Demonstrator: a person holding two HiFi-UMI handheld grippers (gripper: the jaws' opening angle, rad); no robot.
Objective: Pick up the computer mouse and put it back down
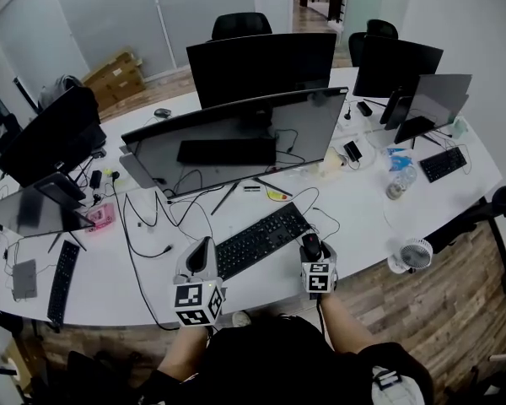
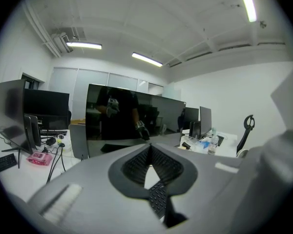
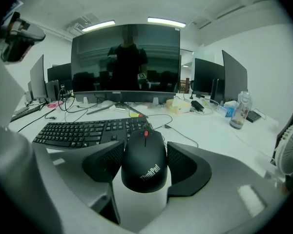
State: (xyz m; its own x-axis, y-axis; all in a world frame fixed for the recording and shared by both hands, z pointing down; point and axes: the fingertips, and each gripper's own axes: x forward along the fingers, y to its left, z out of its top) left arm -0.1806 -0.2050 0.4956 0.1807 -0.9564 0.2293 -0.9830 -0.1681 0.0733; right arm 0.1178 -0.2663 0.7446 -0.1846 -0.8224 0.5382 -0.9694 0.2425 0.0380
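A black computer mouse (image 3: 144, 167) with a red scroll wheel sits between the pads of my right gripper (image 3: 145, 149), which is shut on its sides. It is low over the white desk (image 3: 205, 130), just right of a black keyboard (image 3: 85, 130); I cannot tell whether it touches the desk. From the head view, the mouse (image 1: 310, 245) and right gripper (image 1: 312, 251) are near the desk's front edge. My left gripper (image 1: 204, 253) hovers near the keyboard's (image 1: 261, 239) left end. Its fingertips meet and nothing is held (image 2: 149, 148).
A wide curved monitor (image 1: 236, 137) stands behind the keyboard, with loose cables (image 1: 152, 218) on its left. A small white fan (image 1: 415, 255) sits at the desk's right front edge and a bottle (image 1: 396, 184) farther back. More monitors and keyboards line the desk.
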